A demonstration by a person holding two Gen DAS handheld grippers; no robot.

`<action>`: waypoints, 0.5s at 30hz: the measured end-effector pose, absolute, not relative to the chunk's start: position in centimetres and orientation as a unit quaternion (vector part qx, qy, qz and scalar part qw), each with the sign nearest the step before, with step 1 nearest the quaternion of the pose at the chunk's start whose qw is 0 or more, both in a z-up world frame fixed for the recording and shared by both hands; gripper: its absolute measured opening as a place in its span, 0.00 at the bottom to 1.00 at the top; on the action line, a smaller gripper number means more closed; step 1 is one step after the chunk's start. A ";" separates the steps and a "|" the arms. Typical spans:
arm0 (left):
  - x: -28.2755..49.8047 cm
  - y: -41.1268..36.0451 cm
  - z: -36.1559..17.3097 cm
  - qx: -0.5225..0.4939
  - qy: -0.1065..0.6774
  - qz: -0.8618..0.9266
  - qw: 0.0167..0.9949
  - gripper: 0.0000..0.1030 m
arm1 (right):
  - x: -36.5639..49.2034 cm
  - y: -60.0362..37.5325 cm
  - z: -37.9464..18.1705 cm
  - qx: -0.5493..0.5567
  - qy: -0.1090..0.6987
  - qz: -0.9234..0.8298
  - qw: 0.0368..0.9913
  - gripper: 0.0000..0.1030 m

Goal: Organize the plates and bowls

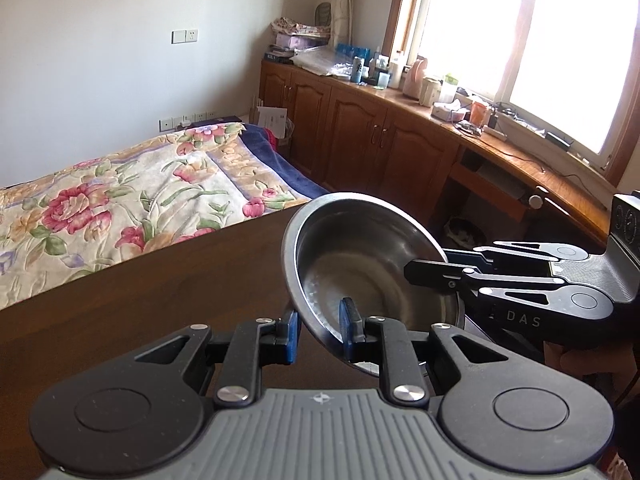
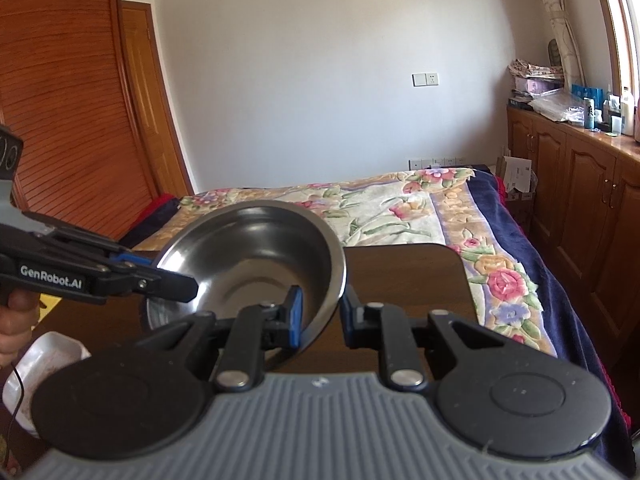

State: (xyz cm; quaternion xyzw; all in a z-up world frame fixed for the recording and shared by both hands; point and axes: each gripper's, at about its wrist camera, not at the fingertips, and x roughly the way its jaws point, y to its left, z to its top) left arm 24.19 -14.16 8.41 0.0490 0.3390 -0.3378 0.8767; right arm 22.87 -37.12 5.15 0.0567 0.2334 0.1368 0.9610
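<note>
Floral bed cover fills the back of the room w/ wood cabinets under the window. Dark wood table sits in front of the bed. Steel bowl is lifted above the table near its right edge, tilted, open side facing both cams. A second steel bowl peeks out below it, mostly hidden. White rectangular dish lies at the table's near left corner.

Left gripper straddles the bowl's near rim: one blue pad inside, other outside w/ a gap, so not clamped tight. Right gripper likewise straddles the rim, left pad inside, right pad just off the outer wall; can't tell if it actually pinches.
</note>
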 end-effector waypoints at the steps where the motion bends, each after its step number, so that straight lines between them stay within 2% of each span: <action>1: 23.7 -13.8 8.4 0.047 0.337 -0.338 0.878 0.22 | 22.6 -36.9 5.2 0.056 0.233 0.138 0.961 0.21; 15: 17.9 -10.2 8.1 0.024 0.317 -0.334 0.887 0.22 | 17.9 -34.2 5.7 0.044 0.223 0.152 0.962 0.21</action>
